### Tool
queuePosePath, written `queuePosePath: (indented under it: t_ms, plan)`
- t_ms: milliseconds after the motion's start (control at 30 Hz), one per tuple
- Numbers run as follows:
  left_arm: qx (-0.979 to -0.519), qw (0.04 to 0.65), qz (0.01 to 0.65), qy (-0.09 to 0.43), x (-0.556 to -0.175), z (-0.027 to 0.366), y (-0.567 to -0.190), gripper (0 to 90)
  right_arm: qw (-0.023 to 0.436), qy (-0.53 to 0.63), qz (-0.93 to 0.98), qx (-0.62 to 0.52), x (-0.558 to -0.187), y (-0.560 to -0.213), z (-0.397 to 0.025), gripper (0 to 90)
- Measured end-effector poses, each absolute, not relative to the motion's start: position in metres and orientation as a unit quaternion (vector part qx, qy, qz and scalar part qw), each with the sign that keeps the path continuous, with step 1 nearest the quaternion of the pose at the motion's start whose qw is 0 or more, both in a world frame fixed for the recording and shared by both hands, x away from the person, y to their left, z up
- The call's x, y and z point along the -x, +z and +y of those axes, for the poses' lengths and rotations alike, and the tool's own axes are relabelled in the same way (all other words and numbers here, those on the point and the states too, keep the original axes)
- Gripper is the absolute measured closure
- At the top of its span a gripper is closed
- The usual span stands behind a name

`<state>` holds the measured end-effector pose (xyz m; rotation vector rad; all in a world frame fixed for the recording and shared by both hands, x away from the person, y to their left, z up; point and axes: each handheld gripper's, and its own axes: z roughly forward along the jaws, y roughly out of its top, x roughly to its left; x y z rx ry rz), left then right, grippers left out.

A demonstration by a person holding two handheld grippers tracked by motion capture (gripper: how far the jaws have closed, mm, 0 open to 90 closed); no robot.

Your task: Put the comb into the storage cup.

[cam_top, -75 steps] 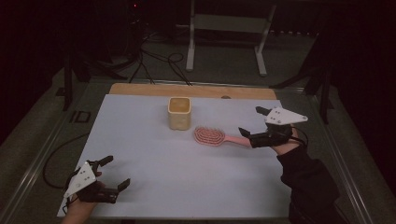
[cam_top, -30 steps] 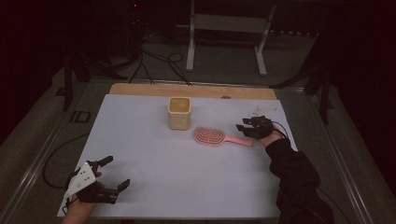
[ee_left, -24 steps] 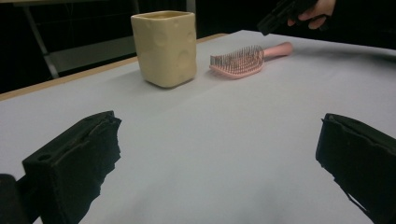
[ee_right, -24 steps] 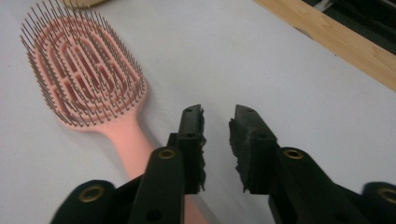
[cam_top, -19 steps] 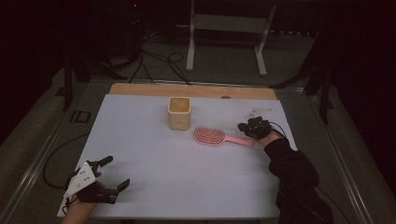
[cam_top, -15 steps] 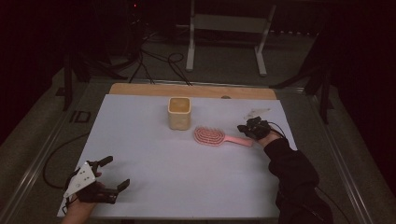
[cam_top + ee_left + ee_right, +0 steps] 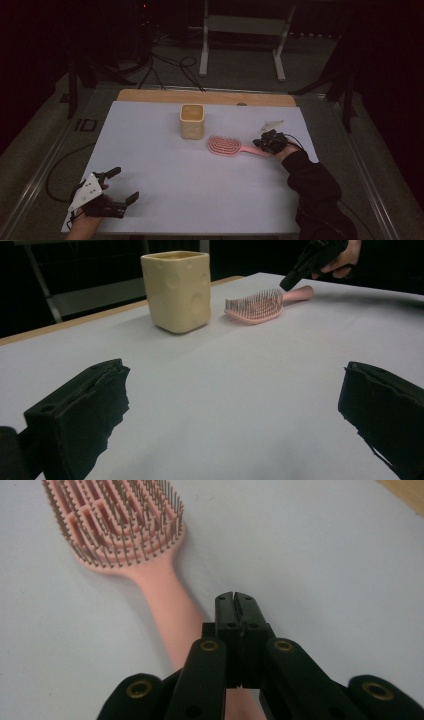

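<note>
right gripper [image 7: 234, 597]: jaws pressed together over the handle, nothing between them
left gripper [image 7: 116, 187]: jaws wide apart, empty, near corner
pink hairbrush [image 7: 226, 146]: flat on white table [image 7: 165, 165], bristles up, just beside yellow cup [image 7: 192, 121]
risk: we think closed tips would skid off the handle, shoving brush into cup

Dim room, black beyond the table [image 7: 150, 150]; its pale top catches soft overhead light. Shadows stay faint. Close fingers [image 7: 80, 410] look soft-edged, slightly blurred; no glare anywhere.
</note>
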<state>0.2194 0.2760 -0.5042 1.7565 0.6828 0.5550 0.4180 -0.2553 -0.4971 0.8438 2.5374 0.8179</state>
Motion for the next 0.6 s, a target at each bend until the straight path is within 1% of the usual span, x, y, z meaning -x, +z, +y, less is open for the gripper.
queuePosePath:
  t_ms: [600]
  plan:
    - [-0.742, 0.557, 0.290, 0.234, -0.2197, 0.2766, -0.5043, 0.0, 0.172, 0.297, 0.889, -0.302, -0.4157, -0.4974, -0.2549, 90.0]
